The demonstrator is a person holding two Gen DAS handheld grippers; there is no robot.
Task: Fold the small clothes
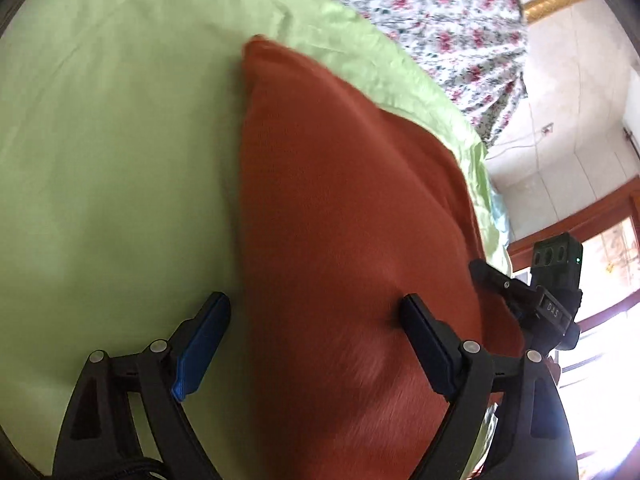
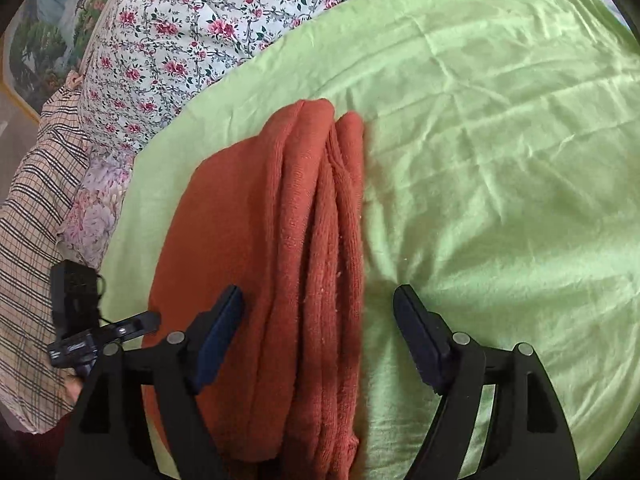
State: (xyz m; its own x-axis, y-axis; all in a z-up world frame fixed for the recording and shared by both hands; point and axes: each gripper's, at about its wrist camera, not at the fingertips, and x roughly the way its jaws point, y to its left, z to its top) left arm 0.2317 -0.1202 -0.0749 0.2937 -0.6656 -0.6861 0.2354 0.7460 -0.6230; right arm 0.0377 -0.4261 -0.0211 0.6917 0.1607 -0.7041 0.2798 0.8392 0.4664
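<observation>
- Rust-orange knitted garment (image 2: pixel 280 248): laid on the bed's pale green creased cotton sheet (image 2: pixel 500 160); folded into a narrow stack, several rounded layer edges shown; folding judged nearly complete, perhaps tidying left.
- Left tool (image 1: pixel 316 312): spread open, nothing gripped.
- Right tool (image 2: pixel 318 304): spread open astride the folded edge, nothing gripped.
- Floral quilt (image 2: pixel 192 32): bunched beyond.

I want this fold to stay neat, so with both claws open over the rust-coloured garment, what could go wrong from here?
1. The layered edges of the folded rust garment lie loose and uneven; they may spring open.
2. The right claw straddles those edges; closing could catch only some layers.
3. The green sheet is wrinkled, and the left claw straddles the garment's border, so a pinch might grab sheet too.
</observation>
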